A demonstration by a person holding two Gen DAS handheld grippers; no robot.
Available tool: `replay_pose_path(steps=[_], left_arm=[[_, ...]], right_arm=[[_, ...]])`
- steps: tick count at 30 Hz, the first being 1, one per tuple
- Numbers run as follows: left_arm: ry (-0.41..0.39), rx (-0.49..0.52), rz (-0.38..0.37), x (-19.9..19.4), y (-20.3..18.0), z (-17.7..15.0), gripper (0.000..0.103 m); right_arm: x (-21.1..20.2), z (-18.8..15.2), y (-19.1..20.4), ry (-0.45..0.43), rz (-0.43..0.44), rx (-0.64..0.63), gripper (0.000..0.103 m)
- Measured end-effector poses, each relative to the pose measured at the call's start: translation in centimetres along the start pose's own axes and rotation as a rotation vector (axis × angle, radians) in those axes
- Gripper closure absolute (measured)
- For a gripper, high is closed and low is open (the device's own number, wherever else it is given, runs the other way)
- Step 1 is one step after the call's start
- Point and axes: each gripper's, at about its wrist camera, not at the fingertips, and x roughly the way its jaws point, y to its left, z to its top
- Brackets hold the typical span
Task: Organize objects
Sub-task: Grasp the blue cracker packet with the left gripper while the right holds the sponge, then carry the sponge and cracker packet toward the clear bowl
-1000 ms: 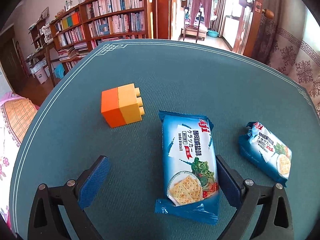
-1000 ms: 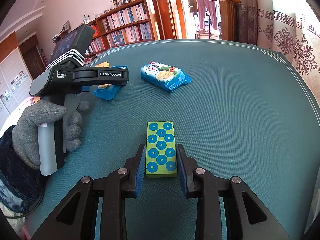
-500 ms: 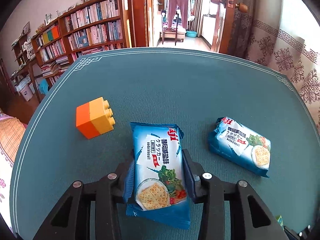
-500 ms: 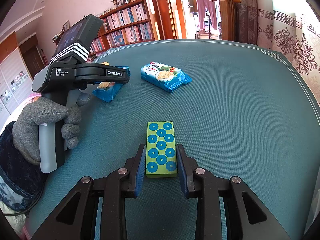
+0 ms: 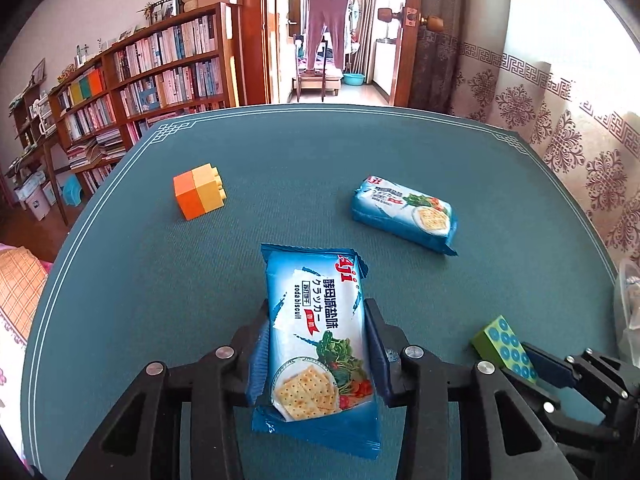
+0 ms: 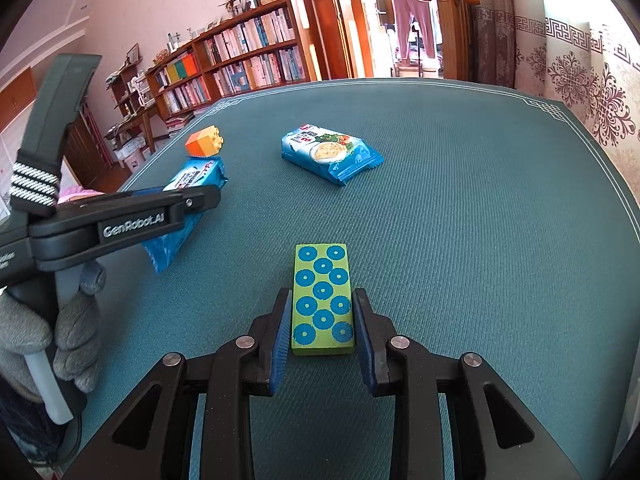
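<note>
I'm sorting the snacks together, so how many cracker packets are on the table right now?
2. One cracker packet is held between the pads of the left claw. The second packet lies loose on the teal table, farther off and to the right. None seems hidden.

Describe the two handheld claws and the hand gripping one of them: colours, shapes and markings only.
Both claws, left claw and right claw, have black angular linkage arms with silver rivets and blue ribbed pads on the fingers. Seen from the right wrist, the left unit's dark grey body bears white "GenRobot.AI" lettering and a white-striped band. A grey knit glove covers the hand; the sleeve is dark.
</note>
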Motion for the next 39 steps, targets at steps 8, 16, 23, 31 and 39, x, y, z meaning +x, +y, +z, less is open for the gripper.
replay_pose_path(steps=[8,16,23,31,39], left_arm=[[0.003,0.008,-0.034,-2.2,-0.8,-2.5,0.059],[0.015,0.031,-0.056,-3.0,-1.8,-3.6,0.059],[0.020,0.071,-0.087,-3.3,-3.8,-4.2,0.059],[0.016,0.126,-0.135,-3.8,-7.0,-4.3,0.059],[0.006,0.194,-0.177,-4.4,-10.9,-4.3,0.059]], right_arm=[[-0.8,-0.4,-0.6,-0.023,0.007,0.038,0.073],[-2.5,-1.3,0.1,-0.044,0.010,0.022,0.073],[-6.1,-1.3,-0.3,-0.087,0.004,0.015,0.073],[-12.2,-2.6,-3.3,-0.149,-0.046,0.045,0.073],[-18.0,-5.9,-8.2,-0.192,-0.098,0.171,0.073]])
